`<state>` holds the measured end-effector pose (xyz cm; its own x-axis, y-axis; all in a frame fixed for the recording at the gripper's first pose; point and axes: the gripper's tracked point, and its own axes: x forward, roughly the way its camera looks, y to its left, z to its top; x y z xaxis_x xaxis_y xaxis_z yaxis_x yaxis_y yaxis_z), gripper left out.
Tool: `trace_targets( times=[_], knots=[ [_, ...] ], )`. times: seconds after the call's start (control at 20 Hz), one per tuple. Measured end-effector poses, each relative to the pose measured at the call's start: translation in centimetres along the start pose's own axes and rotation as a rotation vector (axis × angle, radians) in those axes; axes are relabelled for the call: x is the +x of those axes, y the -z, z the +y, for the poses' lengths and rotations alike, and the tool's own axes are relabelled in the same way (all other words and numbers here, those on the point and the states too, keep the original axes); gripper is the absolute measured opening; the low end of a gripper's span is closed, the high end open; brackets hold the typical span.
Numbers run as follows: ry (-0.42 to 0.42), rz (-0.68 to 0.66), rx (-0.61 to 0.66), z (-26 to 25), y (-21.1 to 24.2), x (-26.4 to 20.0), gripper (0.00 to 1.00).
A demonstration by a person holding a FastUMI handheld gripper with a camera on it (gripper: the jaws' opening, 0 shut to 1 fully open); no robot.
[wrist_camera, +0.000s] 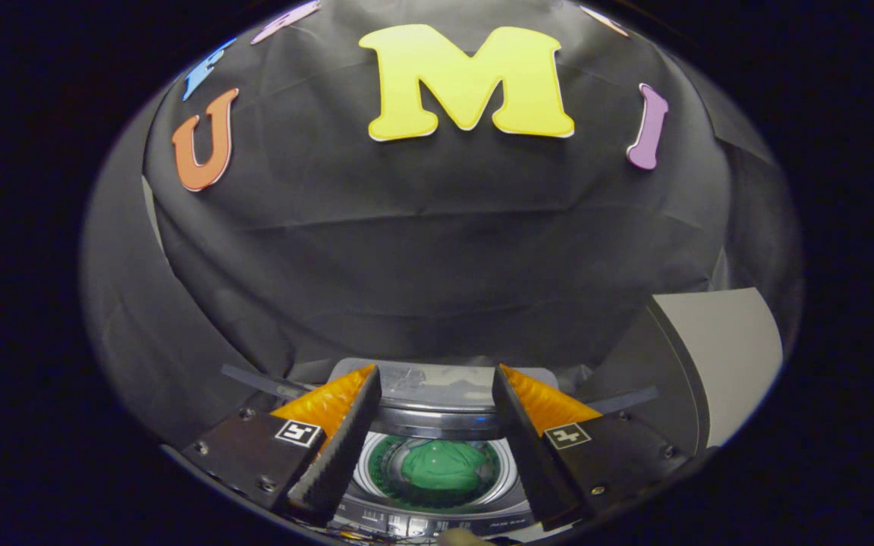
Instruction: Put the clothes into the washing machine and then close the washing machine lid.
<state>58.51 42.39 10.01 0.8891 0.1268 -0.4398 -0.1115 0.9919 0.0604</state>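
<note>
A small grey washing machine [437, 509] stands below and just ahead of my fingers, seen from above. Its round drum is open and a green cloth [443, 466] lies inside it. The clear lid [441, 387] stands raised at the back of the machine, just beyond the fingertips. My gripper [437, 375] hangs above the drum, open, its black fingers [342, 444] with orange backs spread apart with nothing between them.
The black cloth wall hangs close behind the machine. A grey panel [718, 356] stands off to the right. A strip of buttons runs along the machine's front edge [422, 523].
</note>
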Motion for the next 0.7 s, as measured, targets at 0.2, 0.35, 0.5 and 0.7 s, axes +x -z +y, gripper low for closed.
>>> trace_targets(
  times=[0.2, 0.35, 0.5, 0.7],
  knots=[
    [0.002, 0.009, -0.032, 0.1, 1.8, -1.0, 0.92],
    [0.012, 0.017, -0.063, -0.1, 3.4, -1.6, 0.95],
    [0.031, 0.074, -0.046, -0.7, 6.0, -1.9, 0.95],
    [0.038, 0.120, -0.035, -1.3, 8.5, -2.3, 0.95]
  ],
)
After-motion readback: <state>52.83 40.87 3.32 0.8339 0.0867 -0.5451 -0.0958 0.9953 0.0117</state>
